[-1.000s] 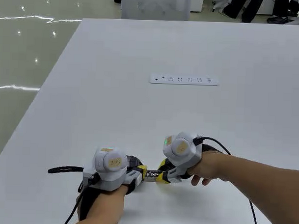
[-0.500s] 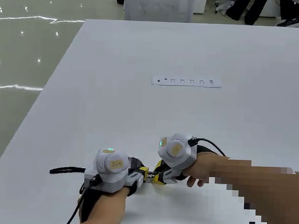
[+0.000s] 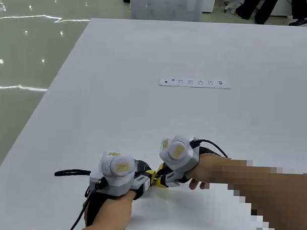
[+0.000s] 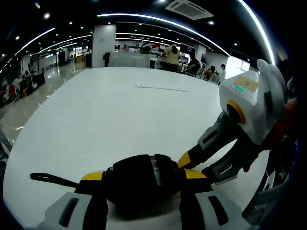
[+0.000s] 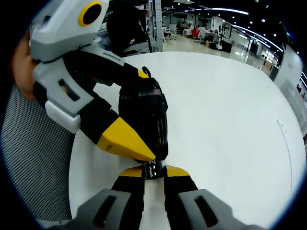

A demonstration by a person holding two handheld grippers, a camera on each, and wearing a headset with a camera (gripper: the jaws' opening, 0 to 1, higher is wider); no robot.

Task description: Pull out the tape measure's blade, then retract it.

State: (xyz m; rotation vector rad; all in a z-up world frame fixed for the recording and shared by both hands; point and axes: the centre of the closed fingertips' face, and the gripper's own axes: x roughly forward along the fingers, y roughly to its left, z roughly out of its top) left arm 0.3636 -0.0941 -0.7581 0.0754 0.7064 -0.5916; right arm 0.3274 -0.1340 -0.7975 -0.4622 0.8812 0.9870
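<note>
Tape measure (image 4: 144, 181): it's on the tabletop (image 3: 144, 104), on your side of the power strip (image 3: 195, 82). It sits well apart from the strip and a bit past its left end.
Left hand-held gripper (image 4: 144, 175): you've got its jaws clamped on the black case, one yellow tip on each flank, so the case is pinned.
Right hand-held gripper (image 5: 154, 171): its jaws are pressed together on the end of the blade (image 5: 153, 167), right up against the case mouth.
Blade: a second ago a short silvery stretch showed between your two grippers. Now that gap is basically gone and the yellow tips nearly touch. In the right gripper view only a little stub pokes out of the case.
Retract: I'd say this part is nearly done, since your right hand has carried the end back toward the case. What's left looks like letting go so the last bit seats. I can't tell from here whether the hook is already hard against the mouth.
Case mouth: it faces your right hand-held gripper, so it points the same way as the power strip's right end.
Long axis: the pull line runs roughly parallel to the power strip's long side, maybe tilted a touch.
Wrist strap (image 3: 71, 172): it lies flat on the tabletop off the opposite side of the case, trailing out beyond the power strip's left end.
</note>
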